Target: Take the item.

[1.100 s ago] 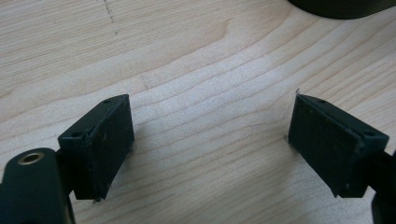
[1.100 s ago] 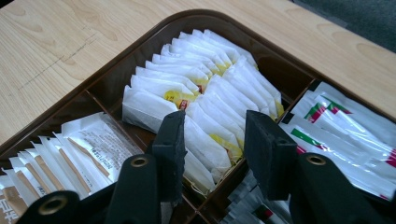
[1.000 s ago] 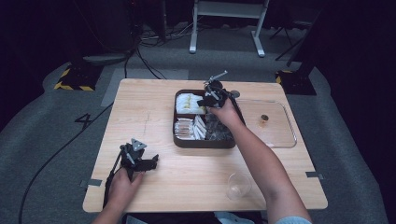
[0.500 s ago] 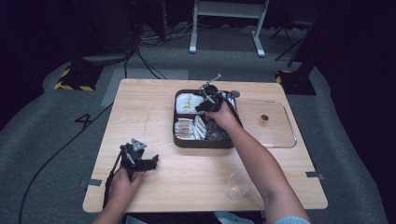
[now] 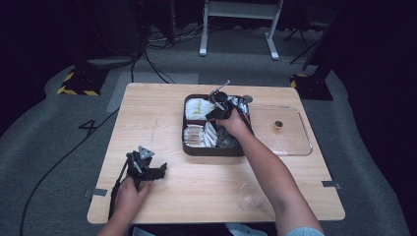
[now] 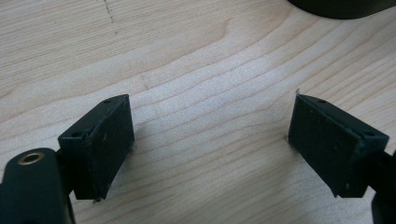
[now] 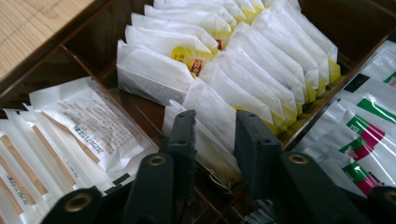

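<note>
Right tongs [image 7: 212, 140] are narrowed around one white paper tea bag [image 7: 210, 123] standing on edge at the near end of its row, in the far-left compartment of our dark brown box [image 5: 189, 147]. Its flat faces meet the pads. Our left tongs [image 6: 210, 144] rest wide and empty over pale grained wood, well apart.
</note>
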A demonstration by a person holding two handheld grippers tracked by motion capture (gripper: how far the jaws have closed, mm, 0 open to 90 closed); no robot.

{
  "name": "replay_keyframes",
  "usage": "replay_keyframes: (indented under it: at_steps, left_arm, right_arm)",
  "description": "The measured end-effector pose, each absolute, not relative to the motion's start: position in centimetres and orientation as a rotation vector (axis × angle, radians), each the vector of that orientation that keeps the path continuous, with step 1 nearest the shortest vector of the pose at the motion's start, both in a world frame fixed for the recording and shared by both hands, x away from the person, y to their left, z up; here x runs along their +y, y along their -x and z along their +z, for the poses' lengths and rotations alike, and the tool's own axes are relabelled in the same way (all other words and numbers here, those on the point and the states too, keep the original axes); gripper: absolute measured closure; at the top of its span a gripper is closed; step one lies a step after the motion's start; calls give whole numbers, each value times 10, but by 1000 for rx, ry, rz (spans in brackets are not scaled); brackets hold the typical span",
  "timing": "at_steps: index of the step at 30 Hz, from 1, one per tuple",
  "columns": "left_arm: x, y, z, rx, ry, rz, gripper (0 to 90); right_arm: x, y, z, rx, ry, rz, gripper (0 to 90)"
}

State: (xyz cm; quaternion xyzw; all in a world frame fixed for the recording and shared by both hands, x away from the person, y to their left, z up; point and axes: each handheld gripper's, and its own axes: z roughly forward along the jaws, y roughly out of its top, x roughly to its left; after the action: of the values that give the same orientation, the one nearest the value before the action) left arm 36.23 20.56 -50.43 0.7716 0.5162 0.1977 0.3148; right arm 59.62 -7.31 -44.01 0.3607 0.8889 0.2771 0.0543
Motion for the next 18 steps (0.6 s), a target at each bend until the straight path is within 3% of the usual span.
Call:
replay_keyframes:
  at_steps: [7,18]
  left_arm:
    - [206,-362,-504,1360,-2033,521,145]
    - [206,-362,-504,1360,-2033,521,145]
  right_arm:
    - [-70,-594,-442,2734,-1067,793,888]
    - [-70,-590,-433,2706,-1043,825,900]
